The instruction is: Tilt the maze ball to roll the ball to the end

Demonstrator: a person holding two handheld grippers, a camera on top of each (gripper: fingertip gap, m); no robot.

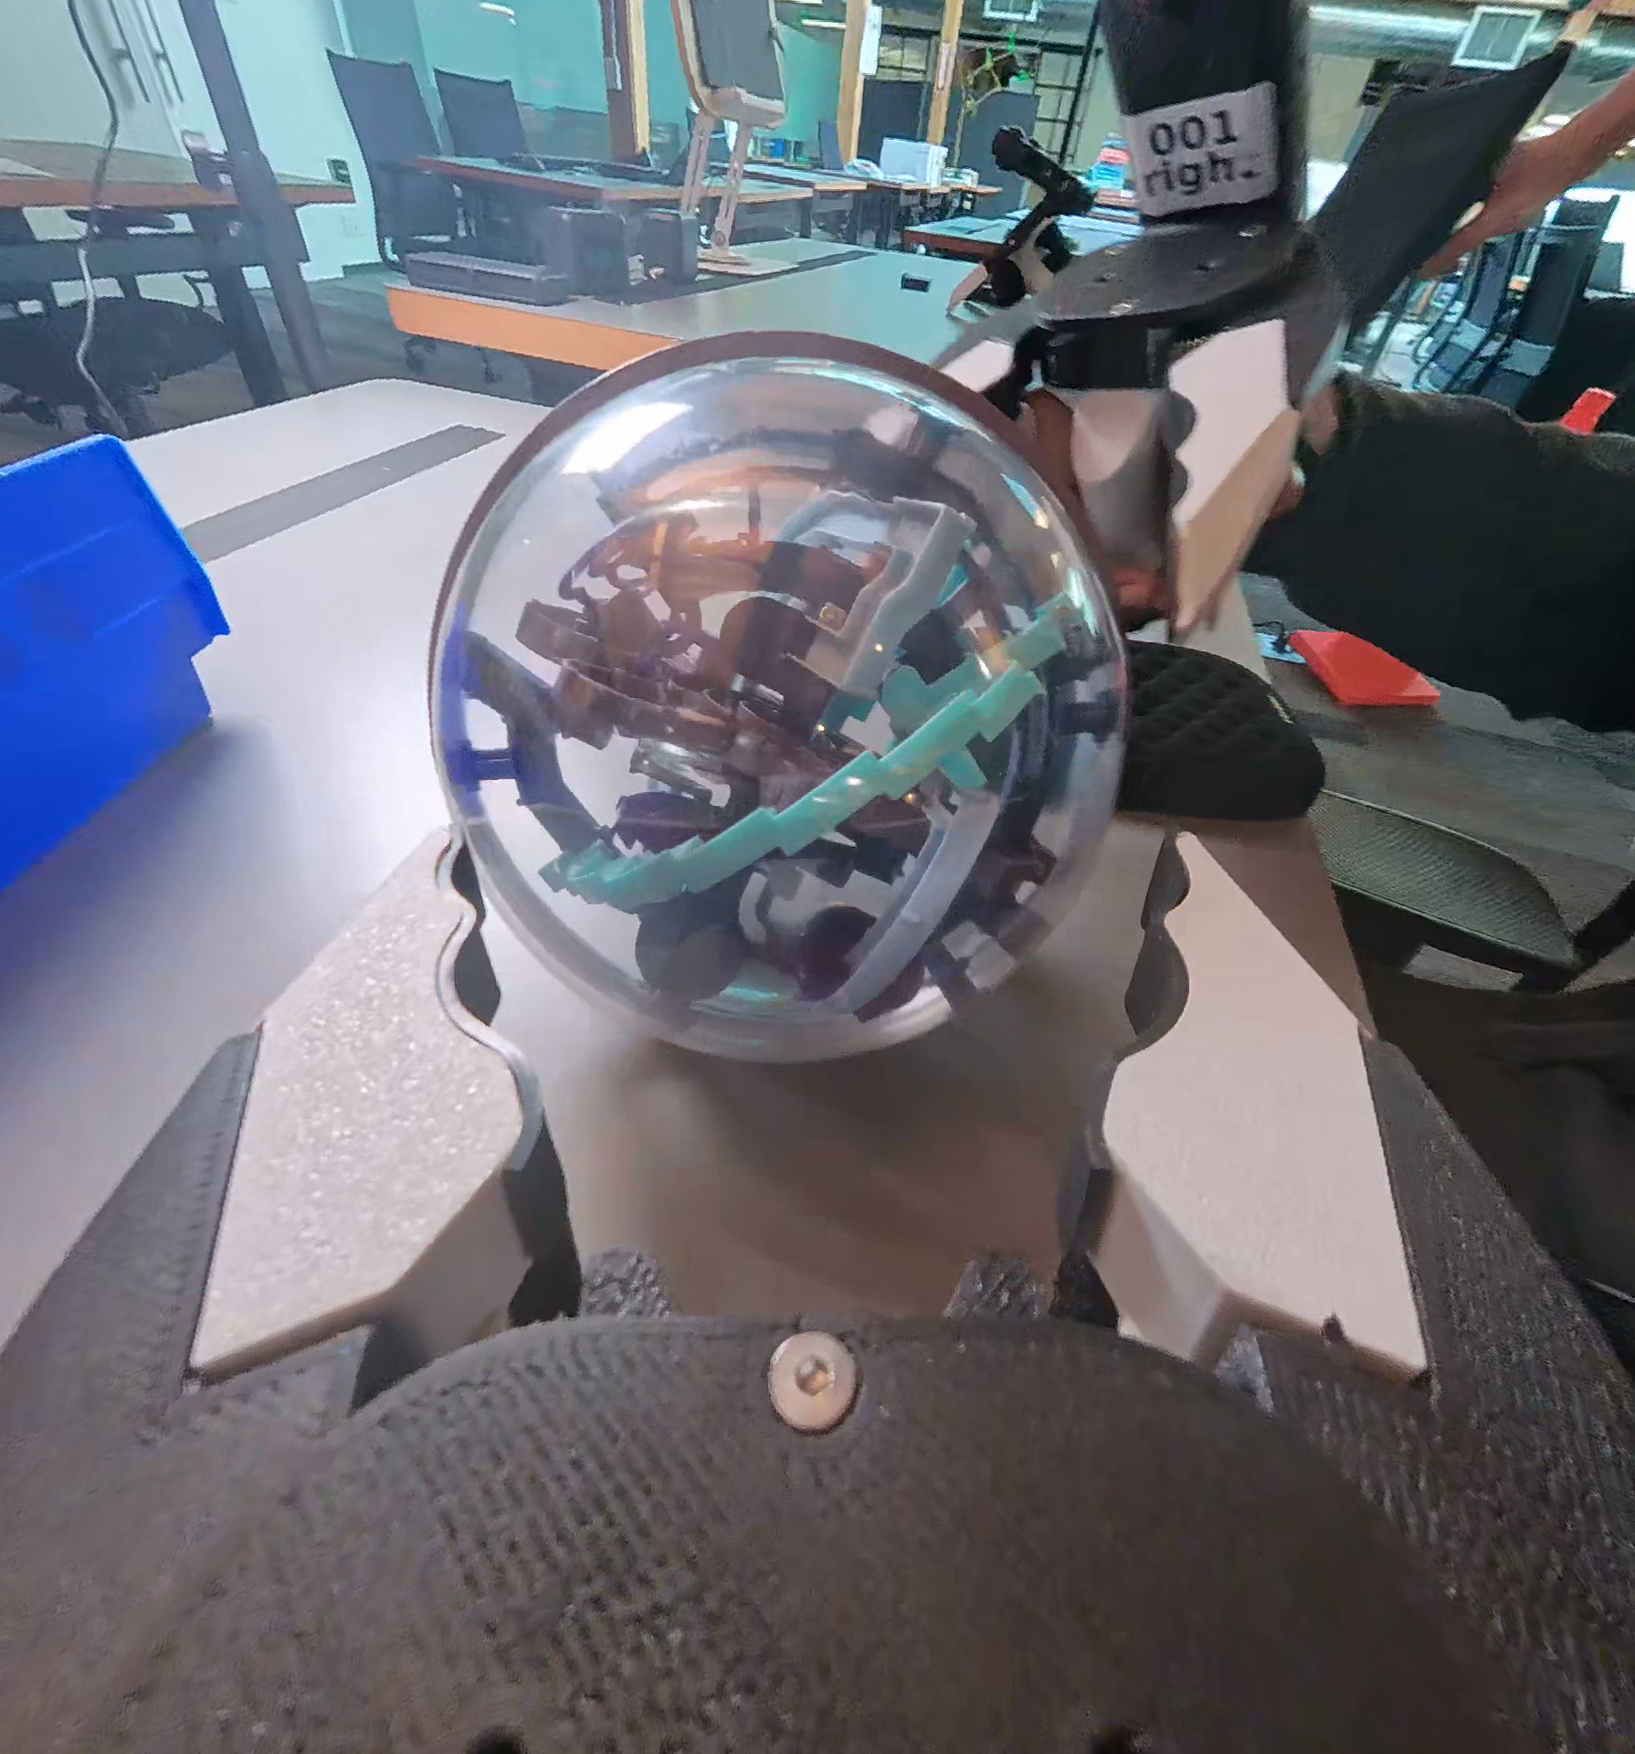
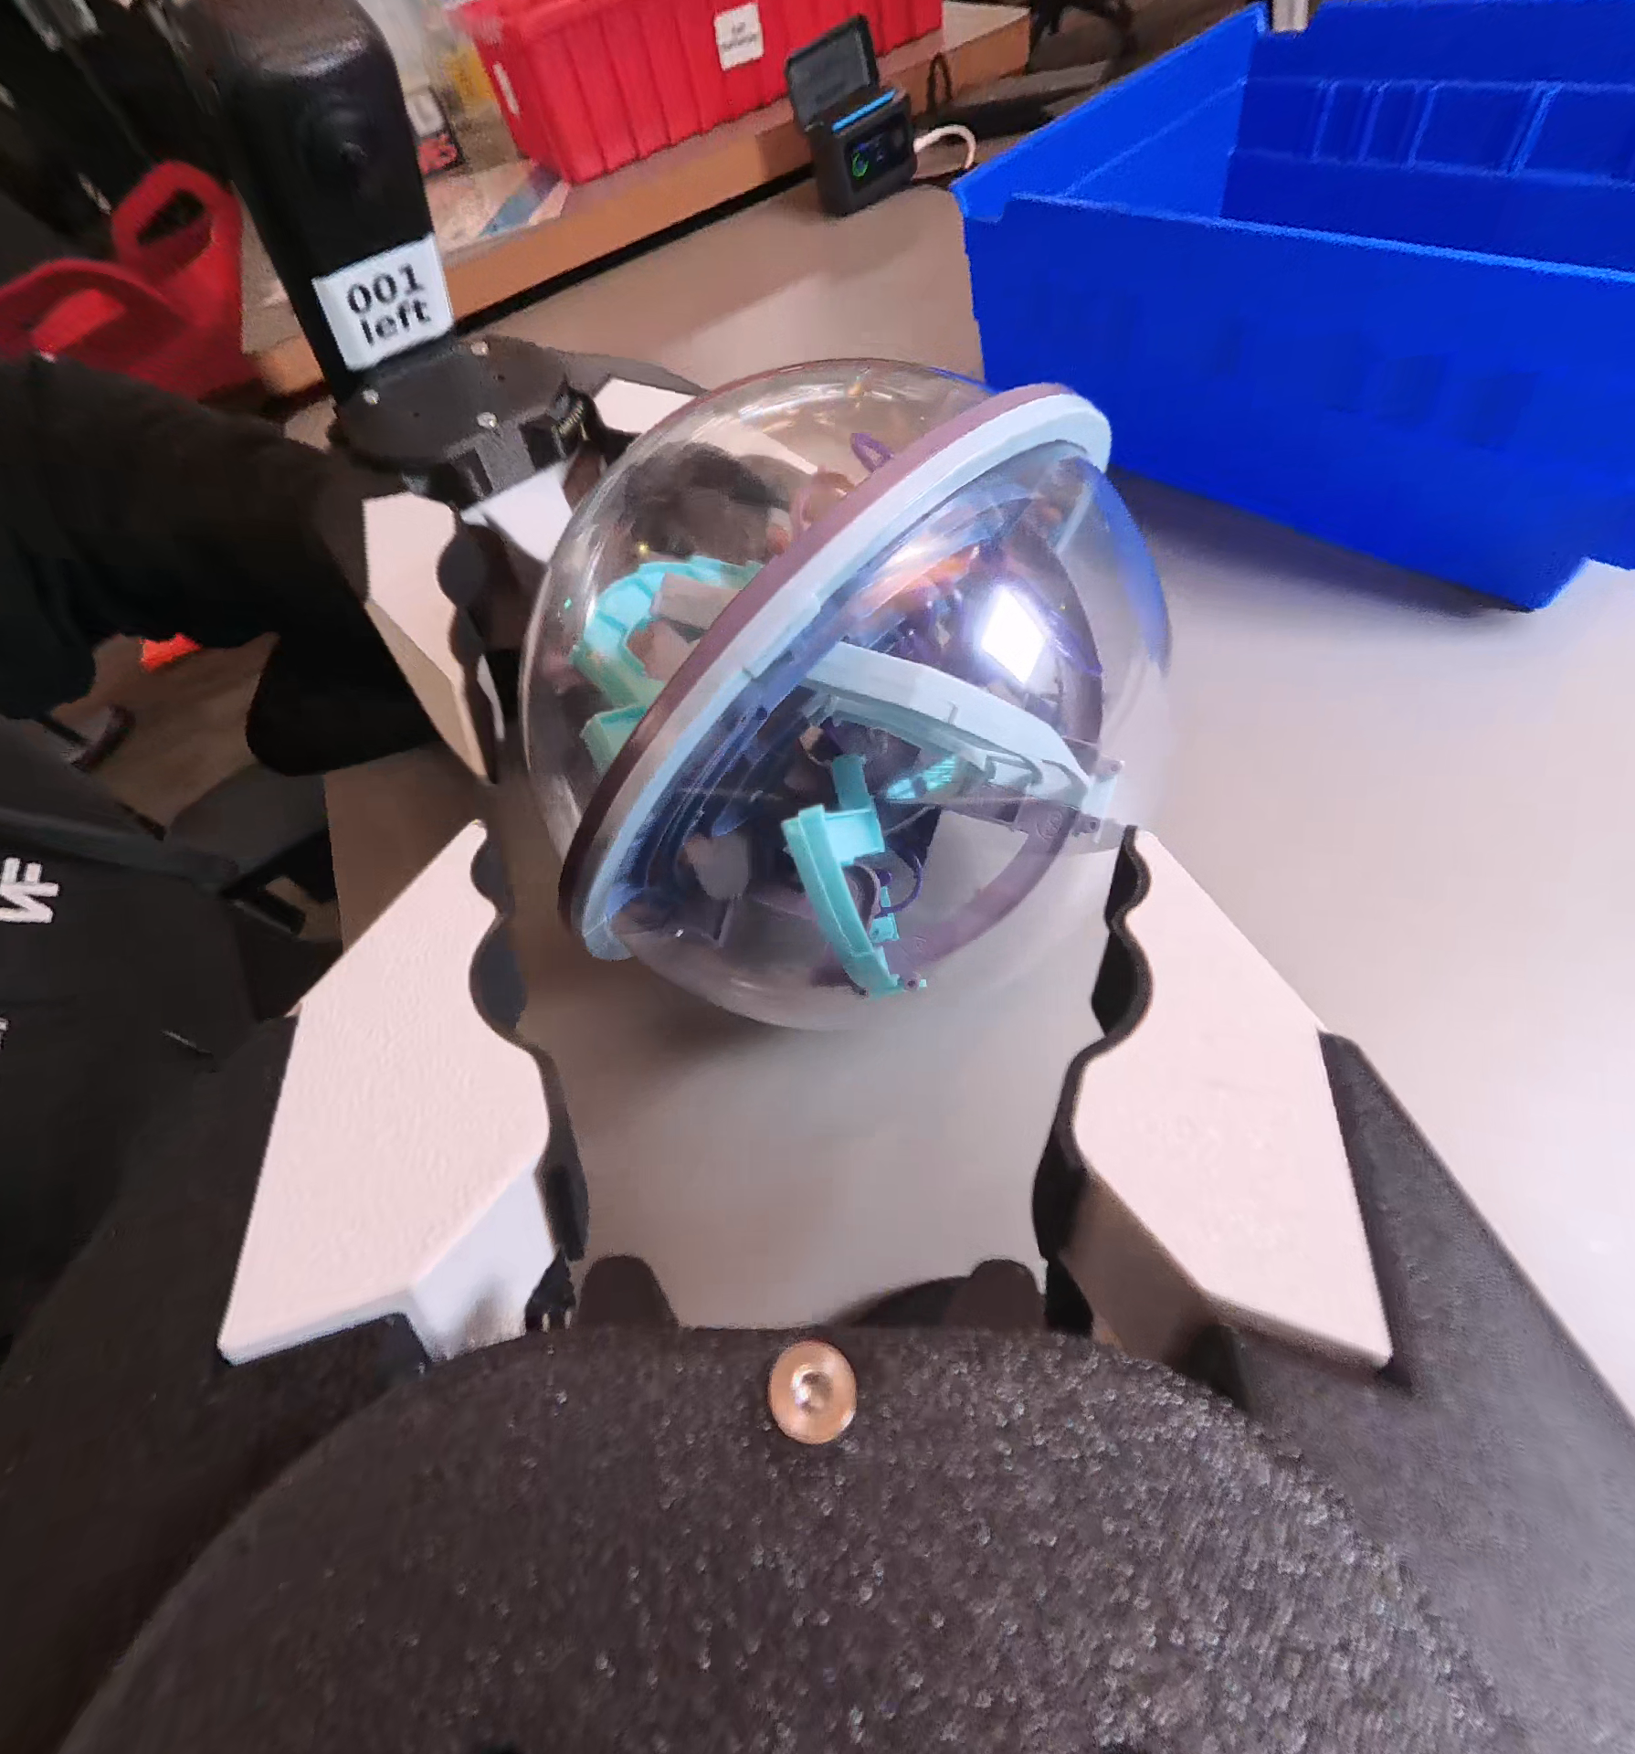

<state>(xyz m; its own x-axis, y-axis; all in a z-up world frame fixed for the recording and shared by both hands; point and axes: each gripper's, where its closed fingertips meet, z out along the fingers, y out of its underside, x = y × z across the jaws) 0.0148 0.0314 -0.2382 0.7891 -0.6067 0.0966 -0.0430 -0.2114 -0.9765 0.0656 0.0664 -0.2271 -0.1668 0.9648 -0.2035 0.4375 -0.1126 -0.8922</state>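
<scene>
1. Left gripper (image 1: 799, 835): jaws spread wide, both fingertips against the sides of the clear maze ball (image 1: 776, 702), gripping it.
2. Right gripper (image 2: 809, 845): jaws spread just as wide, clamped on the same ball from the opposite side, facing the left gripper.

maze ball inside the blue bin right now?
No. In the right wrist view the maze ball sits out on the grey table, in front of the blue bin, not in it.
</scene>
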